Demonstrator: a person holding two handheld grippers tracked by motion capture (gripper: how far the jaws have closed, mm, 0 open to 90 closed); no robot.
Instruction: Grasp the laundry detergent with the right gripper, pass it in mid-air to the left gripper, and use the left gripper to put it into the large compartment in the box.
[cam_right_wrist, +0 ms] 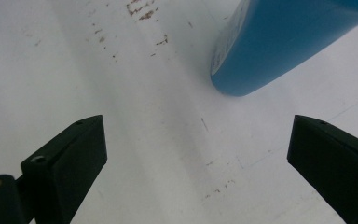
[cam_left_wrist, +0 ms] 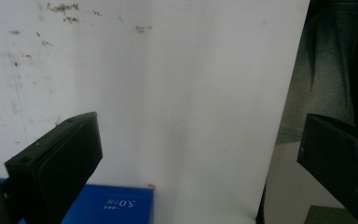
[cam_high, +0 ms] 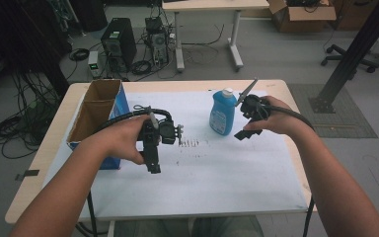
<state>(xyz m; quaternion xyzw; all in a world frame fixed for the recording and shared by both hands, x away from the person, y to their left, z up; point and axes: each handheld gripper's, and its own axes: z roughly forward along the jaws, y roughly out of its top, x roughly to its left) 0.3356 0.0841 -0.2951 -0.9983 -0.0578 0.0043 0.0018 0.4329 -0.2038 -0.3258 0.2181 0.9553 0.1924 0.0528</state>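
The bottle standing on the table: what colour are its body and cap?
The bottle has a blue body and a white cap, clearest in the high view.

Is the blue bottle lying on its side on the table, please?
No, the blue bottle stands upright on the white sheet, its white cap at the top, just beside the right gripper.

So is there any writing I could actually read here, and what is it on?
"5.0", upside down, with blurred characters after it: on the blue box.
Label on the blue bottle: print too small and blurred to read.
Brown marks on the white sheet: smudges, not legible text.
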